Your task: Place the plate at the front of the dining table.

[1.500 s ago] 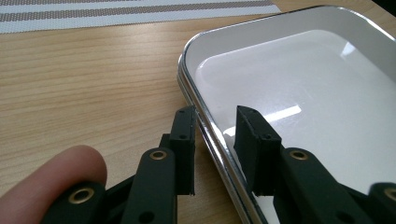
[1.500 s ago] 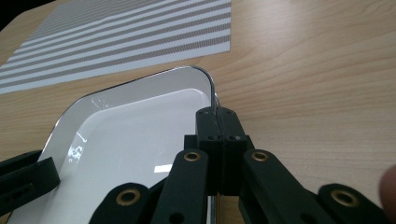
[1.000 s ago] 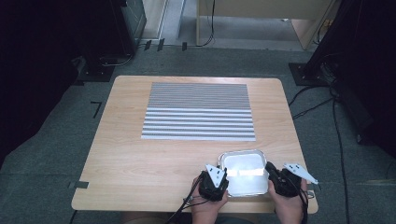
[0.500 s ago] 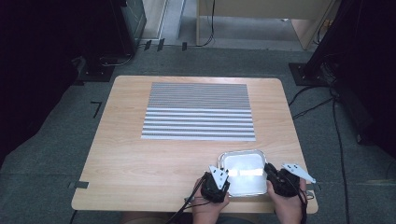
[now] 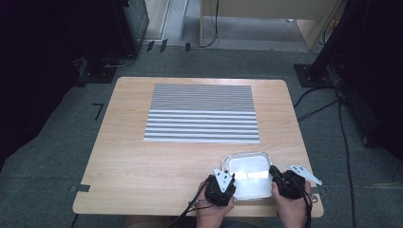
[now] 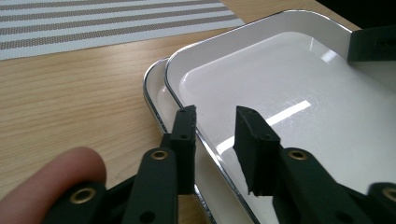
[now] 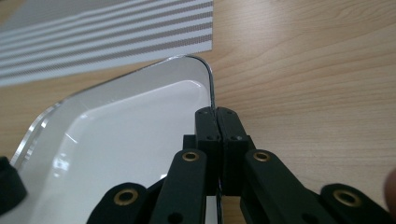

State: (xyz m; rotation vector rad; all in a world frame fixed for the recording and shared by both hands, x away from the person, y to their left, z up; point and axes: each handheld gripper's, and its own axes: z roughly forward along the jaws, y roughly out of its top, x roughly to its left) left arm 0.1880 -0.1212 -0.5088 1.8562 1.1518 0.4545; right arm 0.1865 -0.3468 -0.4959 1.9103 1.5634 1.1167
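A shiny metal tray (image 5: pixel 247 173) lies near the table's front right edge. In the left gripper view a second rim (image 6: pixel 154 93) shows just under and outside the upper tray (image 6: pixel 289 93), as if two trays are nested. My left gripper (image 5: pixel 223 183) (image 6: pixel 217 126) straddles the upper tray's left rim. Its jaws have just been opening, and a gap shows between each pad and the rim. My right gripper (image 5: pixel 278 178) (image 7: pixel 217 114) is shut on the tray's right rim (image 7: pixel 211 88). A hand holds each gripper at the table's front edge.
A grey and white striped placemat (image 5: pixel 202 114) covers the middle and far part of the wooden table (image 5: pixel 142 180). Bare wood lies left of the tray. Dark equipment and cables stand on the floor around the table.
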